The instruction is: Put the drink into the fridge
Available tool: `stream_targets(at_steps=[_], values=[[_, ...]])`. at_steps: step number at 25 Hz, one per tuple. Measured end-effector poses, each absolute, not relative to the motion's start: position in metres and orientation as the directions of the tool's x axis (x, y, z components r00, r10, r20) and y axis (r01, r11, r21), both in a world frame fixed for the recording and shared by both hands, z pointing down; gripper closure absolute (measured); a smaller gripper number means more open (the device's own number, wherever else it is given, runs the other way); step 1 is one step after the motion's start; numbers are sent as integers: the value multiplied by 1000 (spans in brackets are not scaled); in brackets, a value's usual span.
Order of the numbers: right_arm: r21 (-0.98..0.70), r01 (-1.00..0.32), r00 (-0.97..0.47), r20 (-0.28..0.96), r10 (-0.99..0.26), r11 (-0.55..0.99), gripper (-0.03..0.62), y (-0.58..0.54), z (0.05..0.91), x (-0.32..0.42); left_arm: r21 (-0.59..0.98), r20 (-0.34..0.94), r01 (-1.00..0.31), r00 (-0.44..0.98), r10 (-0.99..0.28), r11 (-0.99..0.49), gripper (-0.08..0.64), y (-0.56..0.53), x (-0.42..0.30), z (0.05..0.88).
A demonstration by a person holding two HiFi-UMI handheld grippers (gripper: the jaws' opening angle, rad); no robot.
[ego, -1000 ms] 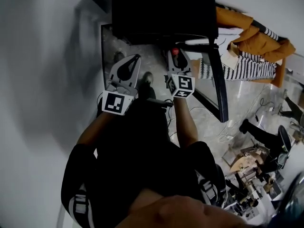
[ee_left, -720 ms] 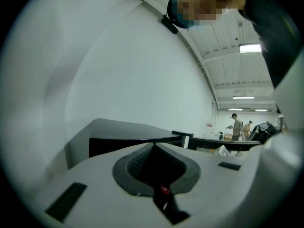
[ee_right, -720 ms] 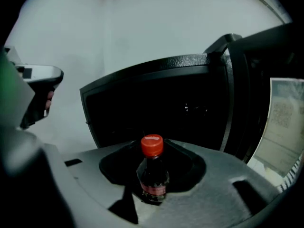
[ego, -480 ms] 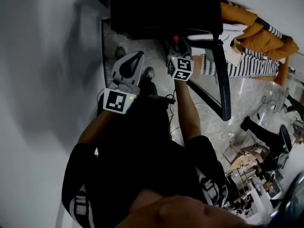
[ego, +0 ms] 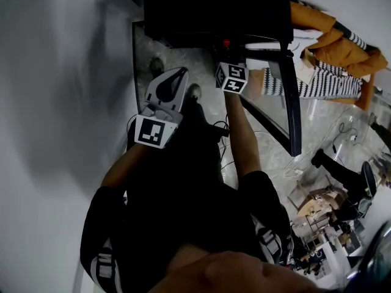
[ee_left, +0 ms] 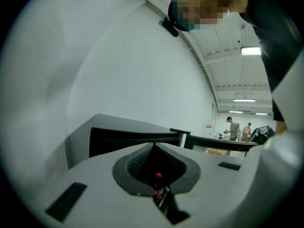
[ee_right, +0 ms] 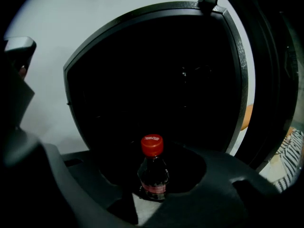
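The drink (ee_right: 153,167) is a small dark bottle with a red cap, standing upright between the jaws of my right gripper (ee_right: 153,152), which is shut on it. In the head view the right gripper (ego: 227,52) reaches to the mouth of the black fridge (ego: 214,11), and only the red cap (ego: 226,43) shows there. The fridge door (ego: 292,102) stands swung open to the right. The fridge's inside is dark, so no shelves can be made out. My left gripper (ego: 181,73) hangs left of the right one, shut and holding nothing, with its tips (ee_left: 153,145) together.
A white wall (ego: 61,102) runs along the left. An orange jacket (ego: 330,38) and striped cloth (ego: 317,81) lie right of the door. Cables (ego: 348,133) and gear (ego: 324,224) clutter the floor at right. Two people (ee_left: 232,127) stand far off.
My right gripper has moved forward with the bottle, up to the fridge's opening. The left gripper has hardly moved.
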State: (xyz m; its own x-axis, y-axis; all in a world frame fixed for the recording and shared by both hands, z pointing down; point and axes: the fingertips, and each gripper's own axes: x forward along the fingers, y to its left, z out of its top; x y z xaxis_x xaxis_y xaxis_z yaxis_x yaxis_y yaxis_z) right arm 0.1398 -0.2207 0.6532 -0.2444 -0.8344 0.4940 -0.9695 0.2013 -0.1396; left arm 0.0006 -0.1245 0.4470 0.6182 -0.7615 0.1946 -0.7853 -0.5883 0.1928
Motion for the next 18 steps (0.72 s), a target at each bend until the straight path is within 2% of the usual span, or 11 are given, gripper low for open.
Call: stream_targets(at_steps=[18], values=[[-142, -973, -228, 501, -835, 181, 456, -246, 710, 143, 192, 165, -789, 612, -774, -583, 554, -129, 5, 478]])
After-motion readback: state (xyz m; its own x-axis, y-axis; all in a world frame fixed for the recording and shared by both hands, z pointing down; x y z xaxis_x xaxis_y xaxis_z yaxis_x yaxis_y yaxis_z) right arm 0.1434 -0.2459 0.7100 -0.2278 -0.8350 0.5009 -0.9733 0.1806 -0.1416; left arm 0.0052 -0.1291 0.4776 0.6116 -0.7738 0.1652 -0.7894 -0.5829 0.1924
